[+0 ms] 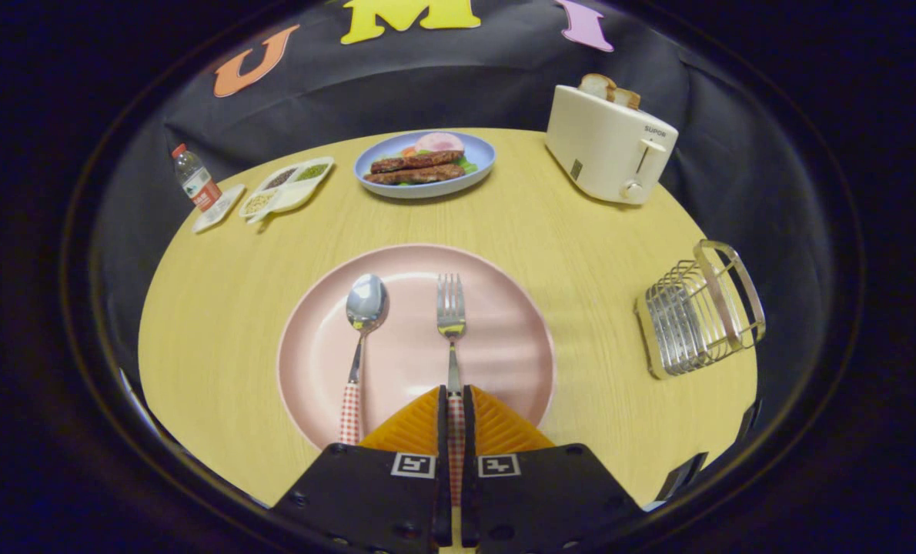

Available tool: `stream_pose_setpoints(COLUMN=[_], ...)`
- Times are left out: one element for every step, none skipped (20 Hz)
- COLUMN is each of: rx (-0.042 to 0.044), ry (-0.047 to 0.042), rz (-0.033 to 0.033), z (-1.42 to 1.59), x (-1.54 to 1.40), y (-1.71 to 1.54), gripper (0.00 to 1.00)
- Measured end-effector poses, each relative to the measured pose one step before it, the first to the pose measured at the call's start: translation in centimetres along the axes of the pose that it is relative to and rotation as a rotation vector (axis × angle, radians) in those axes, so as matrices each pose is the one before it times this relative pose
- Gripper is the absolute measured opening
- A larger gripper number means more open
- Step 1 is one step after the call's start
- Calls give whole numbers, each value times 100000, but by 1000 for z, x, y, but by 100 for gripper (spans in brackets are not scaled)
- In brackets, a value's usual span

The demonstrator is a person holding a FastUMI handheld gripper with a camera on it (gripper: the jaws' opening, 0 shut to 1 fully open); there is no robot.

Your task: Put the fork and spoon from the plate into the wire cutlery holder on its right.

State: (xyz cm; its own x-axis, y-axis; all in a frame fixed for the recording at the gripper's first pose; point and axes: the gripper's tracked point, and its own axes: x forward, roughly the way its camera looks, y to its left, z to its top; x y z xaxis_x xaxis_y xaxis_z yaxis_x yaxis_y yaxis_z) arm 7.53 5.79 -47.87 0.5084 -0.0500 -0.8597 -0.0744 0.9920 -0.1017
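Fork (451, 323), steel with red-checked handle, lay on round pink plate (504, 346) beside matching spoon (362, 338); we had gripper (455, 404) fingers pinching its handle.

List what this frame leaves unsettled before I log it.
- Fork: its handle end runs between the gripper fingers, which are closed on it; whether it is lifted off the pink plate cannot be told.
- Wire cutlery holder: its inside is hidden by its own wires.
- Spoon: handle tip hidden behind a finger.
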Motion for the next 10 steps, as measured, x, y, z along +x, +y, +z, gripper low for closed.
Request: stream_pose_setpoints(rx=[192, 503, 206, -111, 36, -113, -102, -130, -27, -247], ry=[-541, -971, -715, -598, -772, -333, -80, -106, -476, -755], rz=[218, 529, 440, 52, -95, 117, 309, 279, -144, -822], z=[326, 543, 537, 554, 537, 537, 527, 623, 582, 761], x=[-838, -907, -992, -1075, -1119, -1095, -1060, -1140, -1068, -1075], y=[-307, -335, -461, -635, -771, -813, -843, -988, -1068, -1330], gripper=[5, 5, 5, 5, 5, 5, 5, 5, 5, 5])
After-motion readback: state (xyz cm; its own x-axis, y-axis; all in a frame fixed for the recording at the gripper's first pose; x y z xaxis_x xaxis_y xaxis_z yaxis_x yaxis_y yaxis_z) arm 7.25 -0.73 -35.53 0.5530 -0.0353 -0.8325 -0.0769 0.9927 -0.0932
